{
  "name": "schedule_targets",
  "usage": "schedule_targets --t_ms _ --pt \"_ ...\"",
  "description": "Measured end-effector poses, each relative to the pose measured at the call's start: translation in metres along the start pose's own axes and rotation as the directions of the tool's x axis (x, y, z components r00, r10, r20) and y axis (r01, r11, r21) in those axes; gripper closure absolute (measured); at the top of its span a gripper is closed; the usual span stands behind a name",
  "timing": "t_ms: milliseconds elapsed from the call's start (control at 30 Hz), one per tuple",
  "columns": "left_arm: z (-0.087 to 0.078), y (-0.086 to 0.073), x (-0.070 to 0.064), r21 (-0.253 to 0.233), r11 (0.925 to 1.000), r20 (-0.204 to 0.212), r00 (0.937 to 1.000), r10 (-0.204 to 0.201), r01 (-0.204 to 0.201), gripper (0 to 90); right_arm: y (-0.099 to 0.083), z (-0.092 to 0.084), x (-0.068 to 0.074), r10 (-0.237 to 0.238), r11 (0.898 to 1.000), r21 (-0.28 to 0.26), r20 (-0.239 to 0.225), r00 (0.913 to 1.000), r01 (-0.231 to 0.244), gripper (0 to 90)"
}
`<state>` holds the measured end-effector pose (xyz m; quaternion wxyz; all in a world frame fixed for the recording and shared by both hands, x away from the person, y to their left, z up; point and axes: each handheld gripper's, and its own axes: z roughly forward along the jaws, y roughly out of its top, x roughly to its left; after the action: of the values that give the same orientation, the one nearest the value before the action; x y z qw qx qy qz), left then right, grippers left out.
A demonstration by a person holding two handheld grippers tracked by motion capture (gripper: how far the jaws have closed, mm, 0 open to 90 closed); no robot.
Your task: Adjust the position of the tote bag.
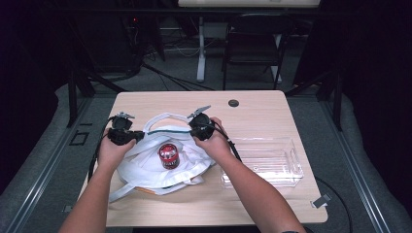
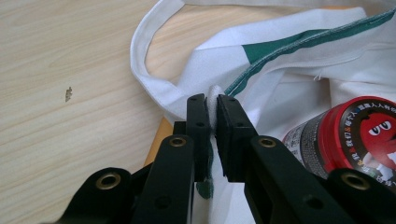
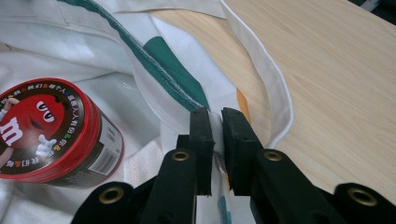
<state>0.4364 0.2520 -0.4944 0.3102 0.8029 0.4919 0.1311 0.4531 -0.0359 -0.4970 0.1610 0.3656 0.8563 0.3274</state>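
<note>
Nearest me, a loose strap of the cloth bag (image 1: 160,167) trails toward my edge of the table (image 1: 257,109), and my forearms come in over it. The bag lies flat and rumpled on the left half of the table, white with a green trim along its mouth. A red-lidded candy can (image 1: 168,155) stands upright on the cloth, in the middle of the bag between my two hands.

My left gripper (image 2: 212,105) is closed on the bag's edge: a fold of white cloth is pinched between the pads, right where the green trim ends. My right gripper (image 3: 215,119) is closed the same way on the opposite side of the mouth, cloth squeezed between its pads beside the trim.

I judge the bag soft and light, with no stiffness of its own, so it will sag and fold wherever I don't hold it; the stitched hem is the firmest place to take it, and I have both grips there. The can looks hard and smooth, likely to tip or roll if I tug the cloth under it.

To my right lies a clear plastic tray (image 1: 291,145). Farther off, a folding chair (image 1: 252,43) stands beyond the table.
</note>
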Motion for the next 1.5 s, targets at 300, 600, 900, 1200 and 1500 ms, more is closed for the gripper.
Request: schedule_targets --t_ms 300,600,900,1200,1500 --pt "0.006 -0.002 -0.001 0.006 1.0 -0.007 1.0 -0.006 0.006 84.1 -0.002 0.005 0.0 -0.006 1.0 0.022 0.008 1.0 0.005 82.2" --pt "0.009 -0.002 -0.001 0.011 0.9999 -0.014 0.9999 -0.009 0.009 84.1 -0.002 0.007 0.001 -0.01 0.999 0.035 0.013 0.9999 0.009 82.1" --pt "0.011 -0.003 -0.001 0.022 0.9997 -0.018 0.9998 -0.01 0.011 84.1 -0.002 0.009 0.002 -0.002 0.999 0.032 0.013 0.9999 0.002 81.7" --pt "0.011 -0.004 -0.001 0.014 0.9997 -0.024 0.9995 -0.017 0.018 82.8 -0.003 0.011 0.002 0.005 1.0 0.025 0.013 0.9999 -0.005 81.5" --pt "-0.005 -0.004 -0.004 0.008 1.0 -0.031 0.9995 -0.004 0.004 67.2 -0.003 0.011 0.001 -0.001 0.999 0.04 0.019 0.9998 0.001 80.4"
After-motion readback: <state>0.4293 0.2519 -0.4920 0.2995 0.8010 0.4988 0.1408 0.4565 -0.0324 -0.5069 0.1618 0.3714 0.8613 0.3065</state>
